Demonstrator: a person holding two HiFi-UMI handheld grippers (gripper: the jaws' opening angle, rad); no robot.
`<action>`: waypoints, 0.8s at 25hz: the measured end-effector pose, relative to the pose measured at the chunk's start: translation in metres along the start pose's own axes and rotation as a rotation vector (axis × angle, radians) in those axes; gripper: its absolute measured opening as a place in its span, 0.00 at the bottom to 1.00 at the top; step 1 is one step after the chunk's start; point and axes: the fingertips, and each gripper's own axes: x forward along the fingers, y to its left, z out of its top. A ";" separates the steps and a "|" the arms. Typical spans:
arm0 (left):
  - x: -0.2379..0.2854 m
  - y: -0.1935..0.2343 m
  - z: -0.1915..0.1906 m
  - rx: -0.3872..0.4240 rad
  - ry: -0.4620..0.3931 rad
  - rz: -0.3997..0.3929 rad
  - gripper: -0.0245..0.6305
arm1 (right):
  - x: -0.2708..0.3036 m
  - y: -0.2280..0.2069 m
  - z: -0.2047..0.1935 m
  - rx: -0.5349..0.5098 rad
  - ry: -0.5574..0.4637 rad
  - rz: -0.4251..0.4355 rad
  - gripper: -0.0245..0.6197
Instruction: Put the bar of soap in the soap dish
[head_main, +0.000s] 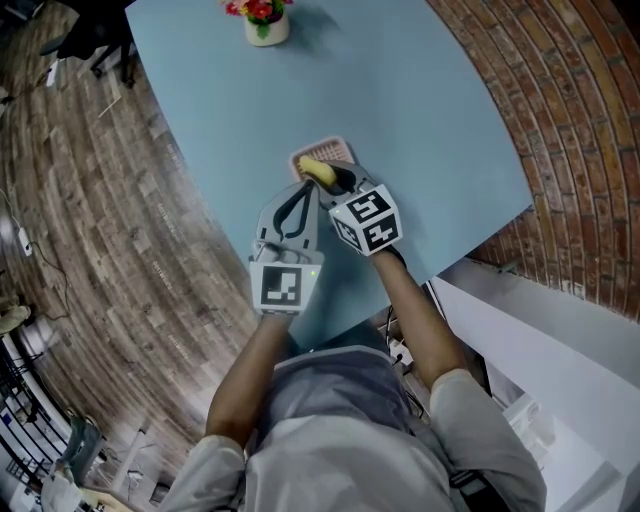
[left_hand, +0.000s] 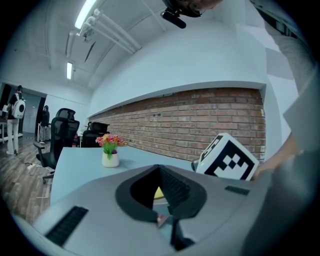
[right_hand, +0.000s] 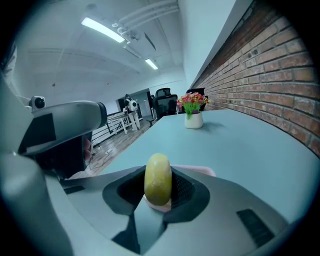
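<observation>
1. The right claw (head_main: 335, 178) is pinching the bar of soap (right_hand: 158, 179), which stands on its edge between the two pads.
2. The pink soap dish (head_main: 336, 146) sits directly under and just past the claw tips, with the soap right over it. I honestly can't tell if the soap touches the dish.
3. The left claw (head_main: 304, 190) is just beside the right one, on its left. Its tips are pressed together with nothing in them, and they point at the dish's near edge.
4. A flower pot (head_main: 266, 24) stands well ahead of both claws on the blue table (head_main: 420, 110).
</observation>
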 end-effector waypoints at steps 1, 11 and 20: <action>0.000 0.001 0.000 -0.011 0.000 0.005 0.04 | 0.002 0.001 -0.002 0.002 0.010 0.004 0.22; 0.000 0.002 -0.005 -0.020 0.004 0.008 0.04 | 0.011 -0.001 -0.002 0.022 0.030 0.024 0.22; 0.001 0.005 -0.006 -0.016 0.007 0.004 0.04 | 0.015 -0.012 0.000 0.021 0.038 0.004 0.22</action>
